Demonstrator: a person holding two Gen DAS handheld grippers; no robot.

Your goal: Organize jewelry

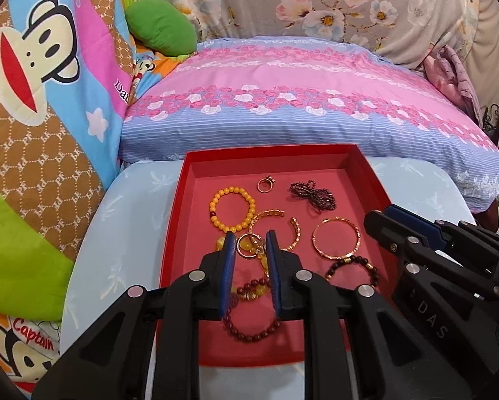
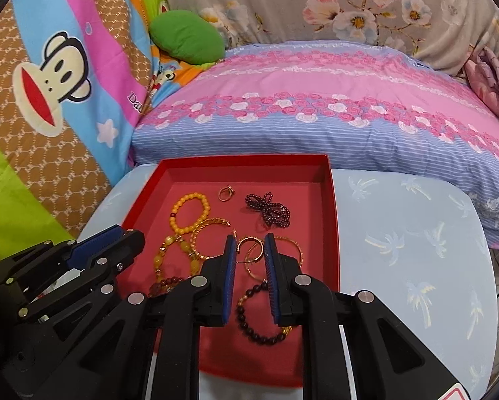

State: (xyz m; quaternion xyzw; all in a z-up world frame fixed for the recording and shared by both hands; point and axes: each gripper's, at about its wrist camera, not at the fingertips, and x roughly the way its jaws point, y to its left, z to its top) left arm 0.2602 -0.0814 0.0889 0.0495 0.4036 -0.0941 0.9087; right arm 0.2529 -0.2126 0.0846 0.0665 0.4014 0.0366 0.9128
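Nearest to me, under my left gripper (image 1: 251, 238), a dark red beaded bracelet (image 1: 253, 328) lies on the floor of the shallow red cardboard tray (image 1: 269, 153). My blue-padded fingers (image 1: 228, 250) stand a narrow gap apart with nothing clamped between them; they hang above the jewelry, empty. Past their tips lies a tangle of amber-yellow beads and gold rings (image 1: 249, 246), partly hidden by the fingers.

My right gripper (image 2: 249, 243) is in the same state: pads slightly parted, gripping nothing, held over the tray. Below it lies a dark brown beaded bracelet with gold spacers (image 2: 259, 316), and just beyond its tips a thin gold bangle (image 2: 276, 256).

The rest of the jewelry is spread loose across the tray. A yellow beaded bracelet (image 1: 231, 210) sits towards the left, touching a twisted gold open bangle (image 1: 276, 223). Further back a small gold ring (image 1: 265, 184) lies alone, and to its right a bunched string of tiny dark purple beads (image 1: 311, 193).

The tray rests on a pale blue surface printed with palm trees (image 2: 409, 243). Behind it lies a pink and blue rose-print pillow (image 1: 299, 100), with a monkey-cartoon quilt (image 1: 49, 83) on the left and a green cushion (image 1: 161, 26) tucked beside a grey flowered fabric (image 1: 316, 0).
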